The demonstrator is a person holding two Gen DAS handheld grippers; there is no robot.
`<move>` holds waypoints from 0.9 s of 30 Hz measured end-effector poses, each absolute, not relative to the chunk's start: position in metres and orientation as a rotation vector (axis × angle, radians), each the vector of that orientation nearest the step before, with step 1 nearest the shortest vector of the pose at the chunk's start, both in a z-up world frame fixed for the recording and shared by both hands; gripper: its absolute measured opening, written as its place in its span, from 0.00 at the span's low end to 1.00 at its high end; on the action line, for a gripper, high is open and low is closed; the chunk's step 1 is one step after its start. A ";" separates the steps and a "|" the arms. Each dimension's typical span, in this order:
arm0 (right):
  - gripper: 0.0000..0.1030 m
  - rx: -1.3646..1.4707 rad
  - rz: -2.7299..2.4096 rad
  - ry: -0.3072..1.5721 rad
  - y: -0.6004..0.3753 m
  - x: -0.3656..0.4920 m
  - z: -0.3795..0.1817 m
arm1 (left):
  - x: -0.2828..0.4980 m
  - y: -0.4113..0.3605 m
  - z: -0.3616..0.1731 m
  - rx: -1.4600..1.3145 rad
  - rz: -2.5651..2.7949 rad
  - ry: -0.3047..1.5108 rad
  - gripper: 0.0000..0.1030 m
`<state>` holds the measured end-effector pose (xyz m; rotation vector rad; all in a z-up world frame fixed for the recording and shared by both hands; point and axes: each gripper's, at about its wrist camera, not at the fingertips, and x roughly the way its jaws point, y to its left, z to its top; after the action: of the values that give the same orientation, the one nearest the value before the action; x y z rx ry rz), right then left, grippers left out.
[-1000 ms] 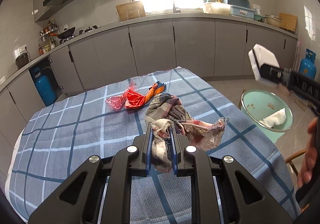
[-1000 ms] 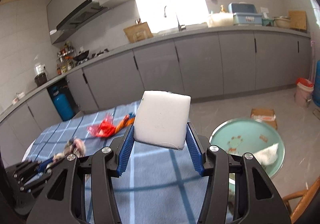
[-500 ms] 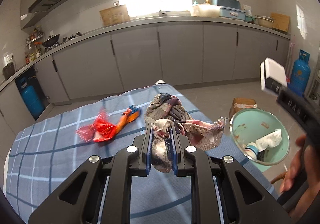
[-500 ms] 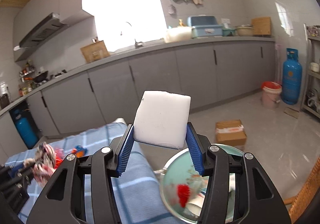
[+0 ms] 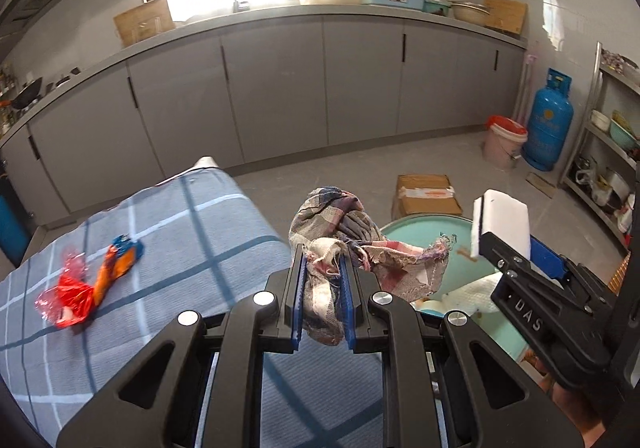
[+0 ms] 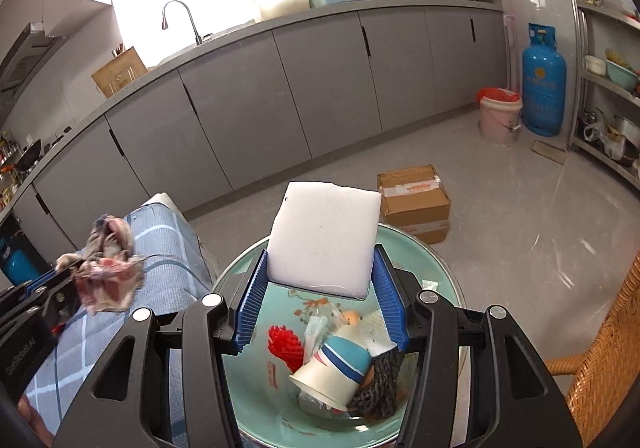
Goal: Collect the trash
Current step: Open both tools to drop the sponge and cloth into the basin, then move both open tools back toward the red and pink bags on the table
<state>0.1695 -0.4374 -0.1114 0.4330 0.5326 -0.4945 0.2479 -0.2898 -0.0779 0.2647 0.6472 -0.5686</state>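
The step in hand is judged to be the carry to the drop: two pieces of trash are held over or near the basin (image 6: 448,280), and release is not yet made. The left gripper (image 5: 323,288) is clamped on a rag (image 5: 352,244), bunched between the pads and hanging ahead of the fingertips. The right gripper (image 6: 320,304) is clamped on a white foam block (image 6: 324,240), which stands up between the blue pads.

In the right wrist view the basin lies directly below and ahead of the right fingertips, so the block is judged ready to be let go by parting the jaws. The rag is seen at the table's (image 5: 168,232) edge, with the basin just beyond and to the right of the left fingertips; a further reach that way is called for before opening.

Inside the basin a paper cup (image 6: 336,368) on its side, a red brush-like piece (image 6: 285,346), a dark knitted scrap (image 6: 380,384) and crumpled white paper (image 5: 476,288) are seen. Wrappers (image 5: 88,280) are left on the table, well to the left of the left gripper.
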 end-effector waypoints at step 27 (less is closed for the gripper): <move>0.74 0.336 -0.479 0.401 -0.399 0.180 -0.096 | 0.257 -0.202 -0.093 0.304 -0.407 0.640 0.76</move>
<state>0.1802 -0.3990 -0.0960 0.3360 0.4012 -0.4789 0.2574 -0.2021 -0.0928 0.3038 0.6404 -0.4068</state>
